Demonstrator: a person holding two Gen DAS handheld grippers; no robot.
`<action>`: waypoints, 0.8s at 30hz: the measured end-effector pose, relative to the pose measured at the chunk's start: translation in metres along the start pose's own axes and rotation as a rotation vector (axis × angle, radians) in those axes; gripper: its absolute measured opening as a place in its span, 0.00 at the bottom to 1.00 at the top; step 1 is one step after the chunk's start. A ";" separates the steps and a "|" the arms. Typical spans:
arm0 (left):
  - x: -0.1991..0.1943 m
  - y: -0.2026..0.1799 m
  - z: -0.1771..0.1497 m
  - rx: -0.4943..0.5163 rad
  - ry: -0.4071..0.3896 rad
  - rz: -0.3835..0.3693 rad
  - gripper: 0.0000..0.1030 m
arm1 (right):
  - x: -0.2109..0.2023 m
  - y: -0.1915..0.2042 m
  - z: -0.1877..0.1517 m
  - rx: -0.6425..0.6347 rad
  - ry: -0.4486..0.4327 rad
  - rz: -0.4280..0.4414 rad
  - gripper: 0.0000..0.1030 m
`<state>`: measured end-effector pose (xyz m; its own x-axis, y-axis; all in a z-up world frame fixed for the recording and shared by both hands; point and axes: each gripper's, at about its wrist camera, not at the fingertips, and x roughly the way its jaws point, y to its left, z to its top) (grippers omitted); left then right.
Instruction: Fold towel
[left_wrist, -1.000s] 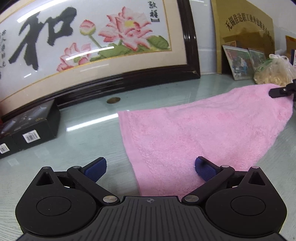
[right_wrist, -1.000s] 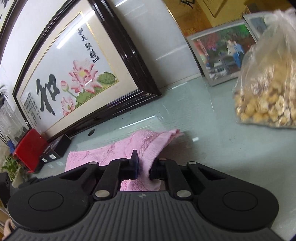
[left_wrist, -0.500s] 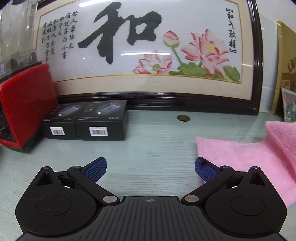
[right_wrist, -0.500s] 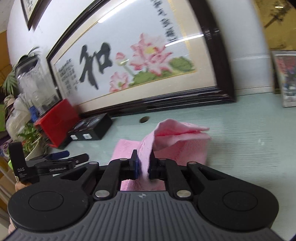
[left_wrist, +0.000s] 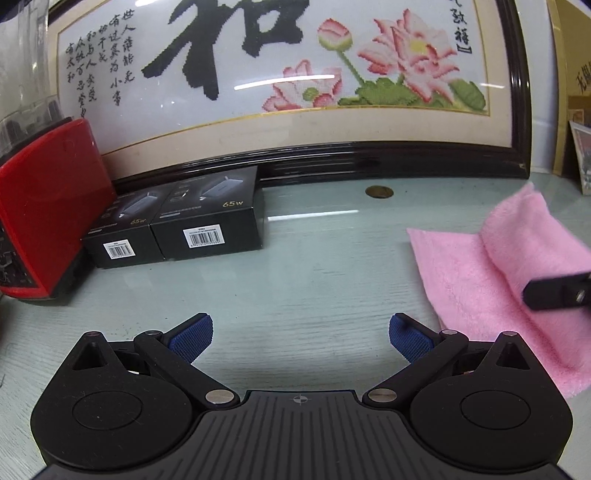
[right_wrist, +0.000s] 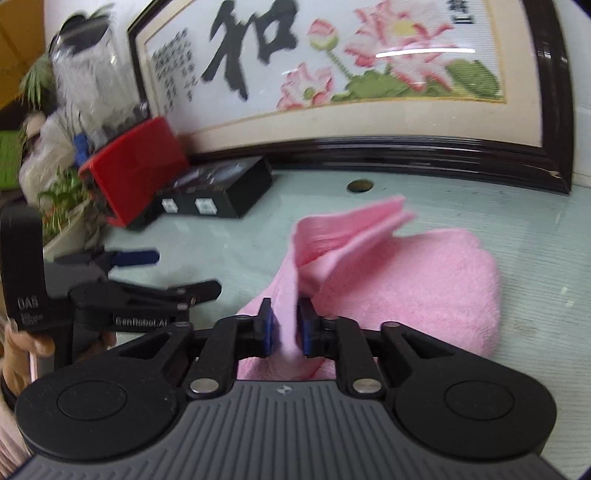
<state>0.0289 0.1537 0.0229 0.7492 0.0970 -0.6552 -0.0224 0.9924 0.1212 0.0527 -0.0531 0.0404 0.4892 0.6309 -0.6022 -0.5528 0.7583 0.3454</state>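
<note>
A pink towel lies on the pale green table at the right of the left wrist view, its far part folded back over itself. My left gripper is open and empty over bare table, left of the towel. My right gripper is shut on a raised edge of the pink towel, which drapes in a fold ahead of the fingers. The right gripper's finger shows at the right edge of the left wrist view, over the towel. The left gripper shows at the left of the right wrist view.
Two black boxes and a red box stand at the back left. A large framed lotus embroidery leans against the wall behind. A brass coin-like disc lies on the table near the frame. Plants and a jar stand far left.
My right gripper has carried the towel's edge leftwards over the rest of the towel, folding it. My left gripper has moved left off the towel and stays open.
</note>
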 end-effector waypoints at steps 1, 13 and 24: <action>0.000 0.000 0.000 -0.001 0.002 0.002 1.00 | 0.001 0.002 -0.001 -0.004 0.006 0.008 0.44; 0.005 0.012 0.001 -0.055 0.031 0.030 1.00 | -0.048 -0.024 -0.002 0.031 -0.124 0.091 0.61; 0.005 0.015 0.001 -0.068 0.022 0.035 1.00 | -0.029 0.009 -0.006 -0.165 -0.079 -0.052 0.61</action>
<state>0.0334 0.1690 0.0222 0.7322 0.1331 -0.6679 -0.0943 0.9911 0.0942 0.0298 -0.0656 0.0561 0.5682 0.6073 -0.5553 -0.6252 0.7574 0.1885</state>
